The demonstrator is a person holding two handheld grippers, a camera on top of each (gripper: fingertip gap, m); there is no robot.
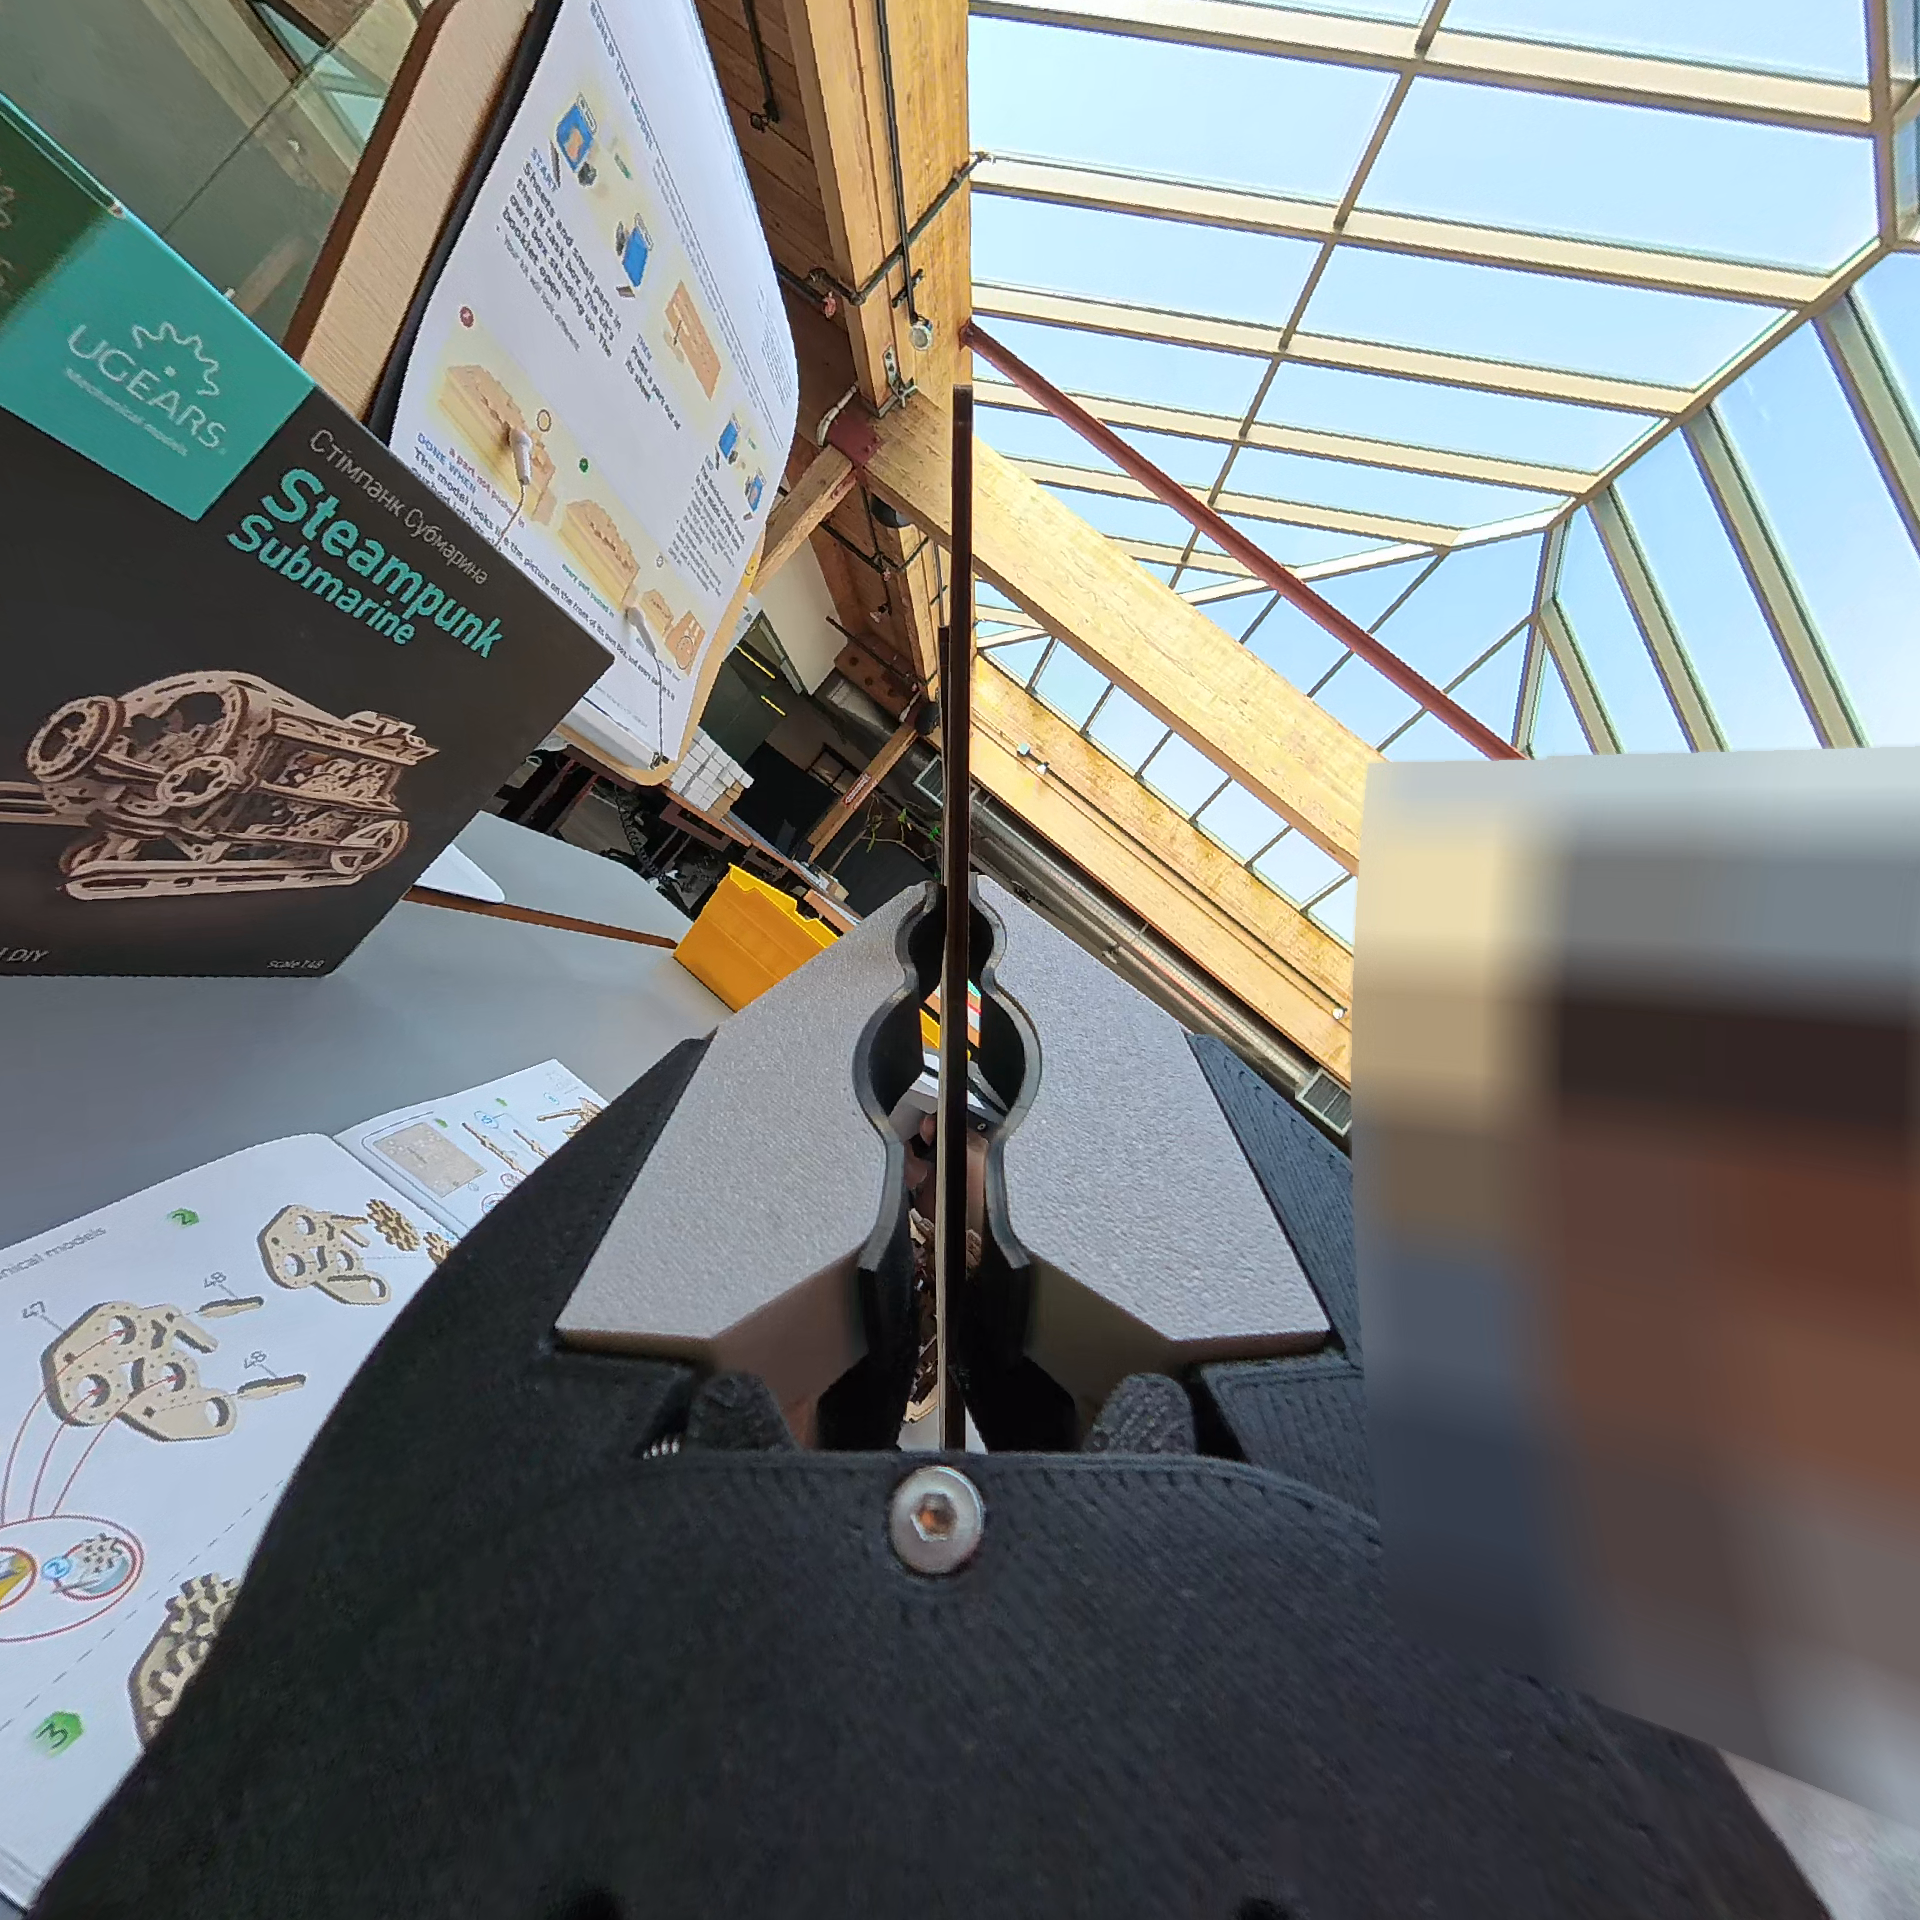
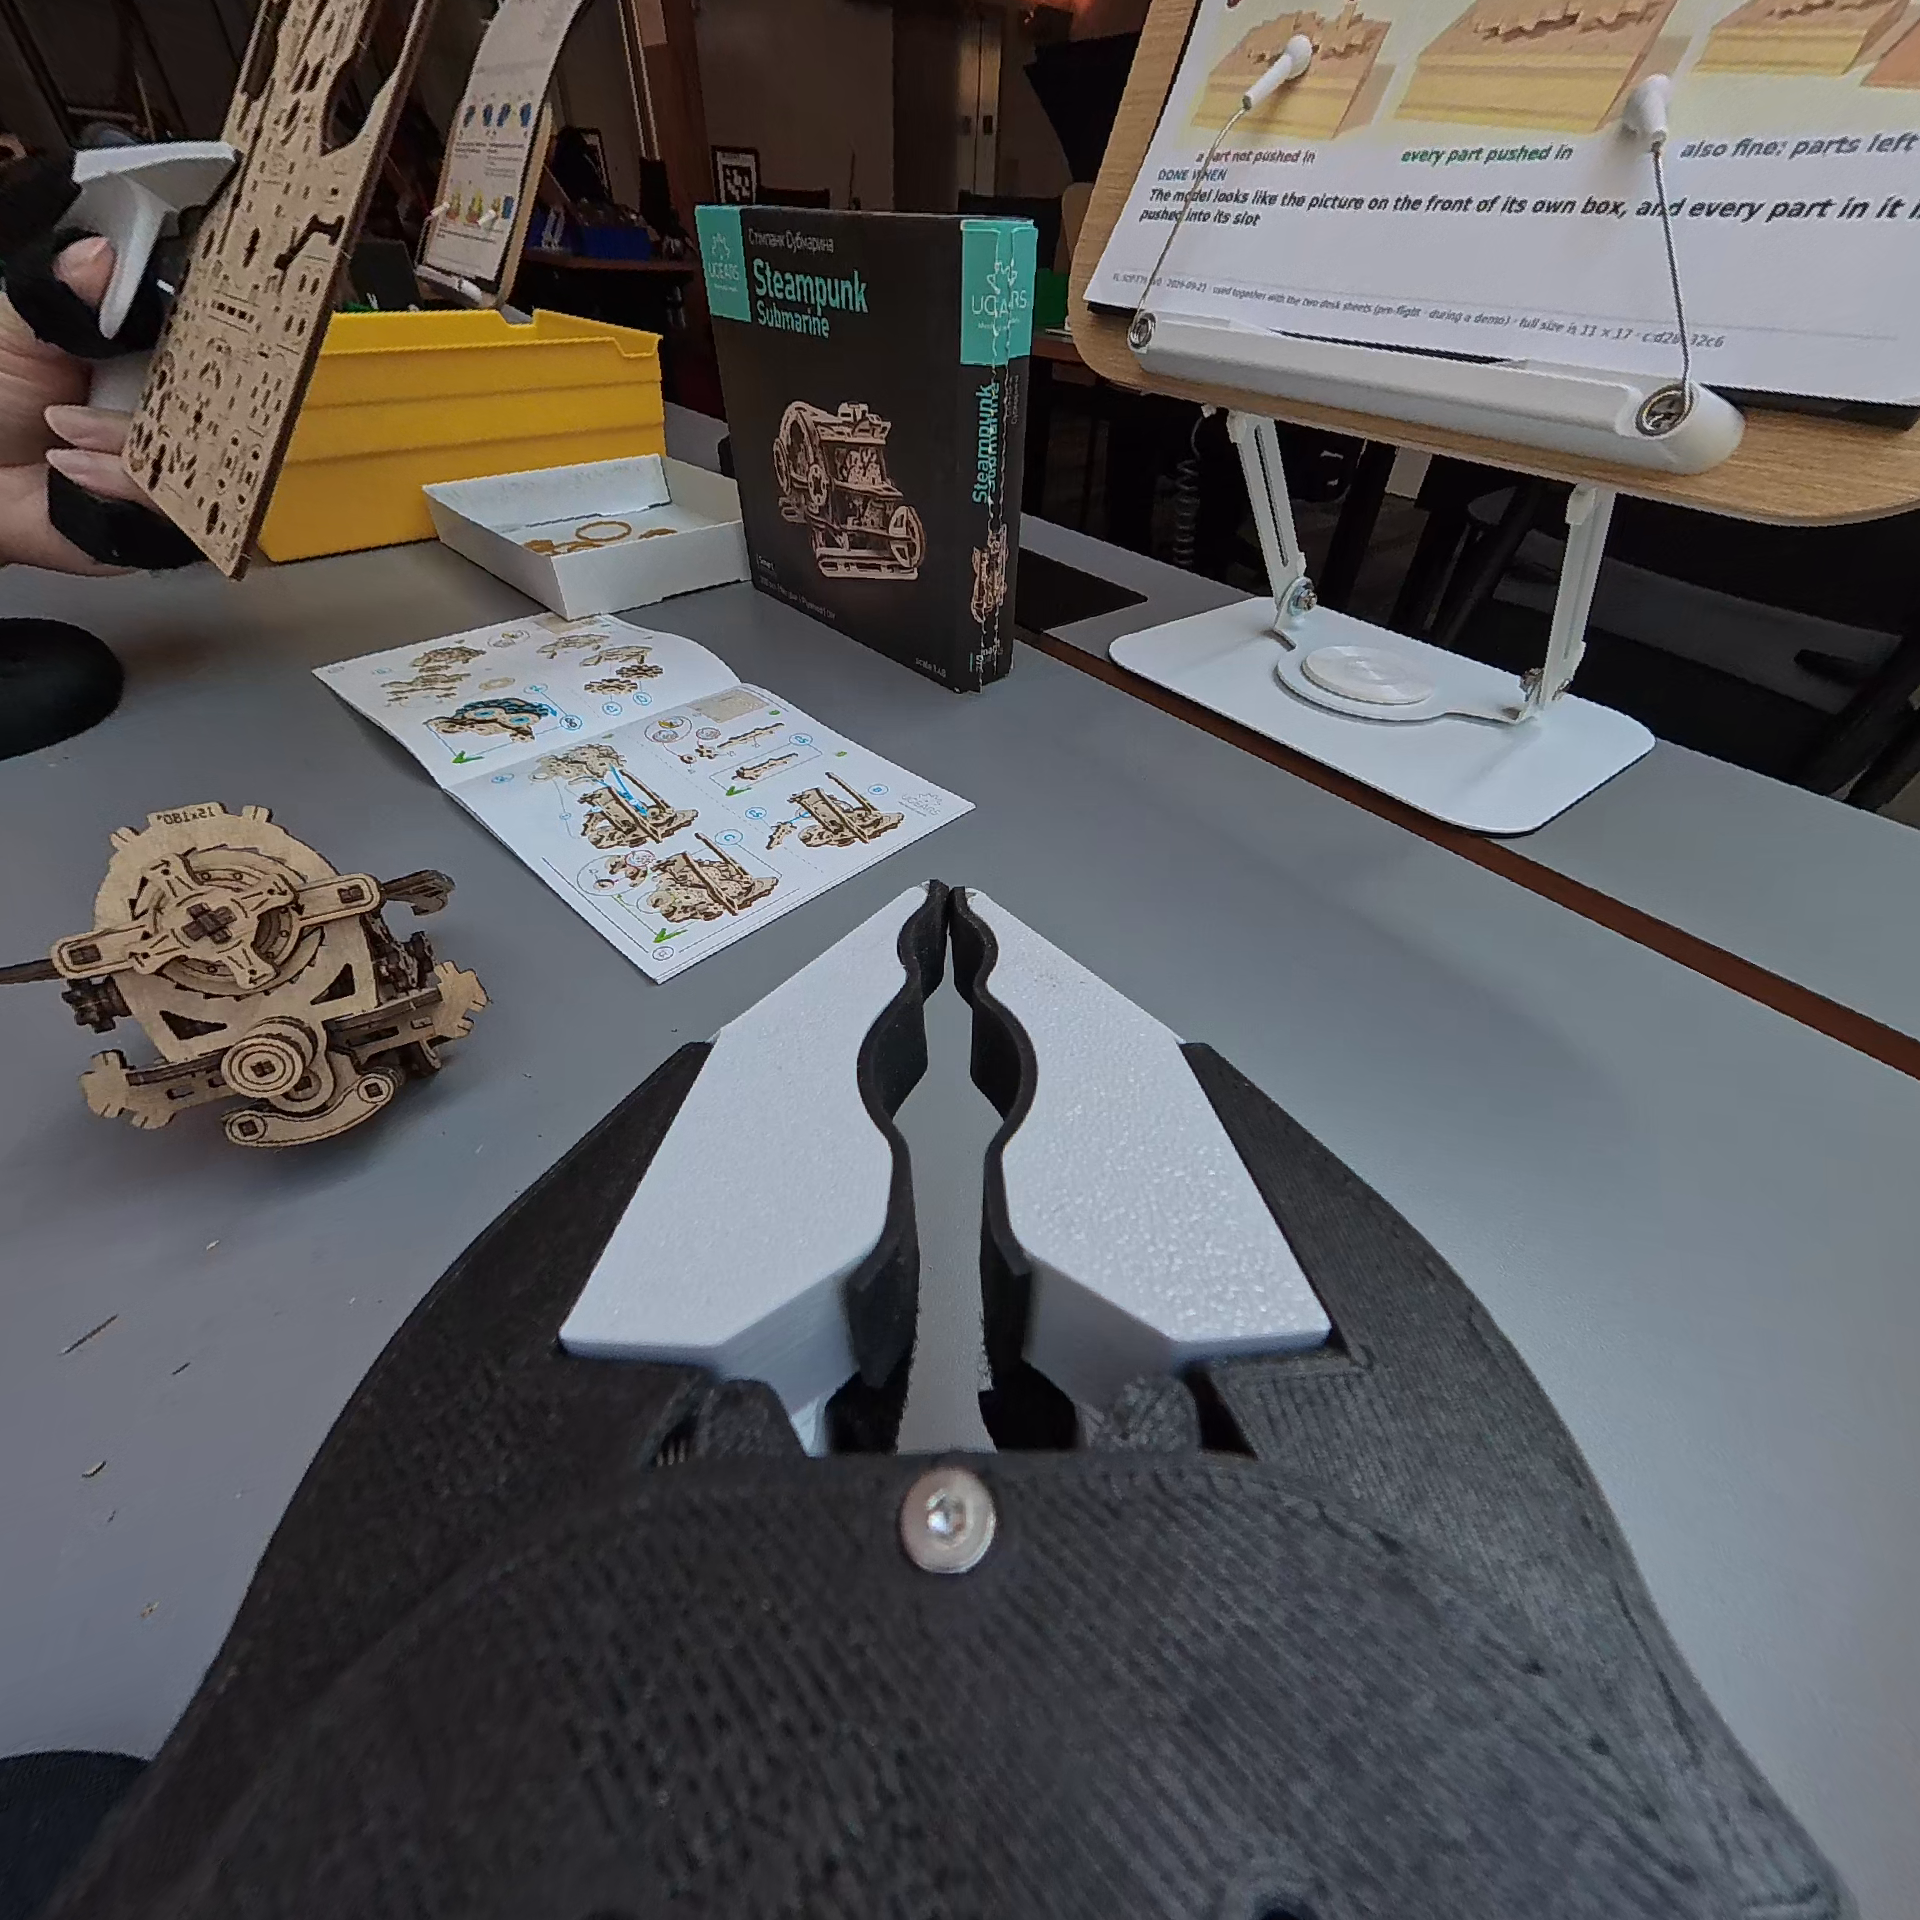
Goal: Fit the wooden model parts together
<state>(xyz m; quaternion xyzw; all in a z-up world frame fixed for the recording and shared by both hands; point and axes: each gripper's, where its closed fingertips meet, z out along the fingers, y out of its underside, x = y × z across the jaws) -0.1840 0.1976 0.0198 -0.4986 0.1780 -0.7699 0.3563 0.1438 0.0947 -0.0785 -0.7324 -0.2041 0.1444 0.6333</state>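
Note:
My left gripper (image 1: 951, 914) is shut on a laser-cut wooden parts sheet (image 1: 961, 675), seen edge-on as a thin dark line rising between the fingers. In the right wrist view that sheet (image 2: 249, 260) is held up at the far left by the left gripper (image 2: 135, 239), with a person's hand behind it. A partly built wooden model (image 2: 249, 977) with gears and a cross-shaped hub stands on the grey table (image 2: 1351, 1091) at left. My right gripper (image 2: 948, 894) is shut and empty above the table, to the right of the model.
An open instruction booklet (image 2: 644, 779) lies ahead of the right gripper. The dark kit box (image 2: 873, 447) stands upright behind it. A yellow bin (image 2: 457, 416) and a white tray (image 2: 592, 530) with loose parts sit at back left. A document stand (image 2: 1382, 707) is at right. Spacing between my two grippers at the tips: around 35 cm.

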